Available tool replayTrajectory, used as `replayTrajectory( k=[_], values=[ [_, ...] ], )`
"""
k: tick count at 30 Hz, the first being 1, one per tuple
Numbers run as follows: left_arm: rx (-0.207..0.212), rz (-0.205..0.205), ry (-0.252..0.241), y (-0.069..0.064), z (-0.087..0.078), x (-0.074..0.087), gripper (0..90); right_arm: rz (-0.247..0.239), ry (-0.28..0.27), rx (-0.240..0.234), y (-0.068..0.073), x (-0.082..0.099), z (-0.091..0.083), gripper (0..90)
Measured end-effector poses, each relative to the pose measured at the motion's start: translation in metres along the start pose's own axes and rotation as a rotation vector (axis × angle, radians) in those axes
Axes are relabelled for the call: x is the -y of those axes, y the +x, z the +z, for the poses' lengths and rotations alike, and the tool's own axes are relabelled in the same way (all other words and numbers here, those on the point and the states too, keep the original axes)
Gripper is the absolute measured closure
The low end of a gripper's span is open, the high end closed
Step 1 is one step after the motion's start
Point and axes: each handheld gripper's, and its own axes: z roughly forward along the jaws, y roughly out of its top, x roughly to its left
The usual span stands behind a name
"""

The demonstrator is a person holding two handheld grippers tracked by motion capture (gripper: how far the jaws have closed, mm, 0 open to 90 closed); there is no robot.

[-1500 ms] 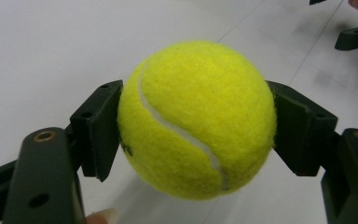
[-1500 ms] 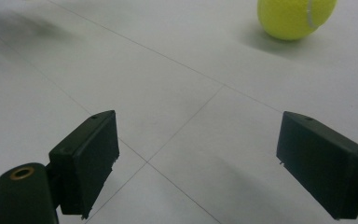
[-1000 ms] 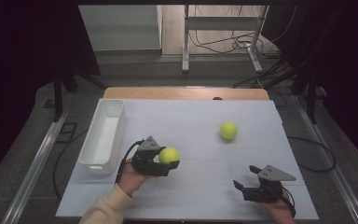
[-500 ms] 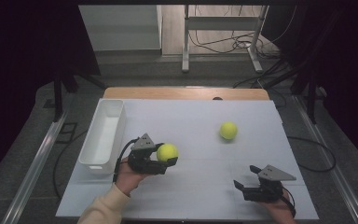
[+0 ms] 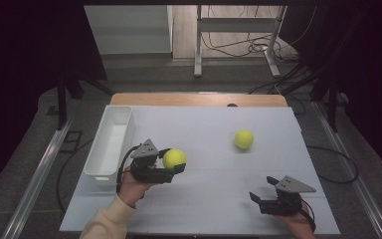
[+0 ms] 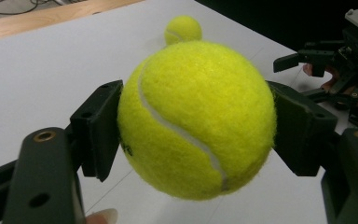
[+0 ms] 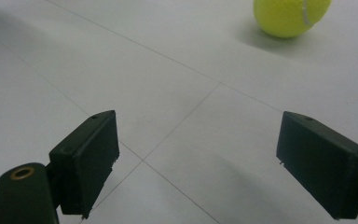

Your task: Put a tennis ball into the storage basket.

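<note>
Left tongs point(image 5: 171, 167) clamped on a tennis ball point(image 5: 174, 159), right tongs point(image 5: 261, 199) gaping wide with nothing in them.

High view: the held ball sits just right of the white bin point(image 5: 110, 144), which hugs the left edge of the table point(image 5: 209, 134); a second ball point(image 5: 243, 139) lies well apart, with wide bare surface between the two hands. The right tongs sit near the front right corner, the hand behind them cut off by the frame. Left gripper view: ball point(image 6: 196, 119) pinched on both sides, clear of the surface, hiding most of the far ball point(image 6: 183, 29). Right gripper view: the loose ball point(image 7: 291, 16) is cropped at the top edge.
</note>
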Motion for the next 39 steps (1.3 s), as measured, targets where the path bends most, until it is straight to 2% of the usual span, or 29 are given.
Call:
replayTrajectory(
  k=[17, 39],
  values=[
    [-0.026, -0.013, -0.042, 0.009, -0.017, -0.004, 26.1, 0.001, 0.0, 0.0, 0.0, 0.0, 0.0, 13.6],
    [-0.081, -0.066, -0.084, 0.031, -0.042, -0.004, 26.1, 0.0, 0.001, 0.003, 0.0, 0.0, 0.0, 13.6]
  ],
)
